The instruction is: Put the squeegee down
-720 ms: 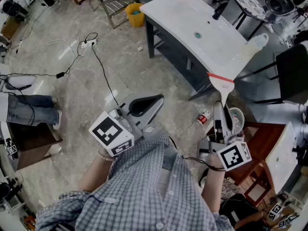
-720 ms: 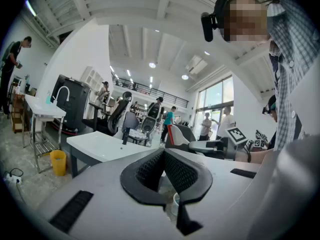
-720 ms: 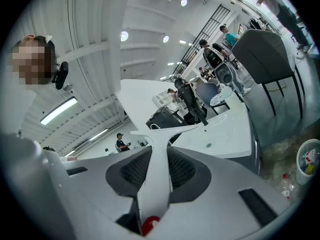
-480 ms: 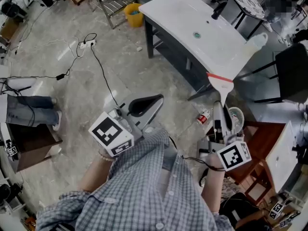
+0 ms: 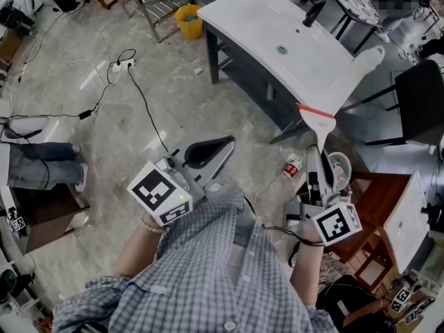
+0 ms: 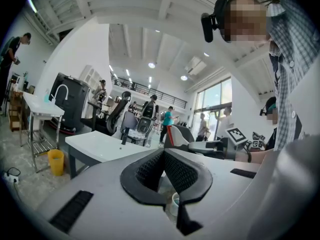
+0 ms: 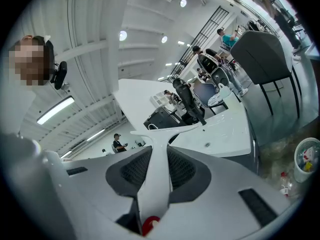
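Note:
In the head view a white squeegee (image 5: 318, 125) with a red blade strip sticks forward from my right gripper (image 5: 317, 159), which is shut on its handle. The blade end hangs just off the near corner of the white sink-top table (image 5: 263, 19). In the right gripper view the white handle (image 7: 156, 176) runs up between the two black pads (image 7: 131, 171), with the blade bar across the top. My left gripper (image 5: 223, 145) is held out over the floor to the left. Its jaws are shut with nothing between them (image 6: 164, 153).
On the floor, a yellow bucket (image 5: 191, 21) stands by the table and a power strip with cables (image 5: 125, 62) lies to the left. A small bottle (image 5: 292, 167) and a white bin (image 5: 340, 168) sit near the right gripper. A black chair (image 5: 423, 103) stands at right.

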The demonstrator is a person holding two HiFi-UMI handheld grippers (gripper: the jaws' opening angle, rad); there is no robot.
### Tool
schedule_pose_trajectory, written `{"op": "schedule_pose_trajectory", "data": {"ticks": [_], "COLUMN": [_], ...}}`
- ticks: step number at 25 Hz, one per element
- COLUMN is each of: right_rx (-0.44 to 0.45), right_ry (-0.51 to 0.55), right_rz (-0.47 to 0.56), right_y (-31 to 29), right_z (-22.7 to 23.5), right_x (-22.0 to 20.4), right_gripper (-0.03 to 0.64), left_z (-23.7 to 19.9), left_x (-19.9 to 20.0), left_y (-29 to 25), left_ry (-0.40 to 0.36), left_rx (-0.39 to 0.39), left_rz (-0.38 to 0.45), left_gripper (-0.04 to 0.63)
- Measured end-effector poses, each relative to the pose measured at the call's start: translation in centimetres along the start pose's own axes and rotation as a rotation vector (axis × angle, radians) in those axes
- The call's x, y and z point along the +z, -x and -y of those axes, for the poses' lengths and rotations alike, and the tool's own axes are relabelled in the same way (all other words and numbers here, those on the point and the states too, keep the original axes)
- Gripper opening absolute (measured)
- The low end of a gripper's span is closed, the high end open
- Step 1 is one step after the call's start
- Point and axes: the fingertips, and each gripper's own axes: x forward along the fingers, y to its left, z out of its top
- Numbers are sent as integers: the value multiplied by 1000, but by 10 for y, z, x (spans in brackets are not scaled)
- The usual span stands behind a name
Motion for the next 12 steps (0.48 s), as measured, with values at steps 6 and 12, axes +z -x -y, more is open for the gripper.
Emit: {"op": "schedule_pose_trajectory", "data": {"ticks": [6,12], "right_rx": [-20,-51], "right_ry": [5,10], "right_rz": [3,7], "right_y": [0,5], "right_z": [-4,-7], "right_x": [-7,-13], "right_gripper": [92,92], "left_z": [-6,-6], "left_x": [-2,-1], "left_y": [2,2], "left_ry": [6,16], "left_rx": [-22,-54], "left_rz": [1,7], "left_gripper": [6,6]}}
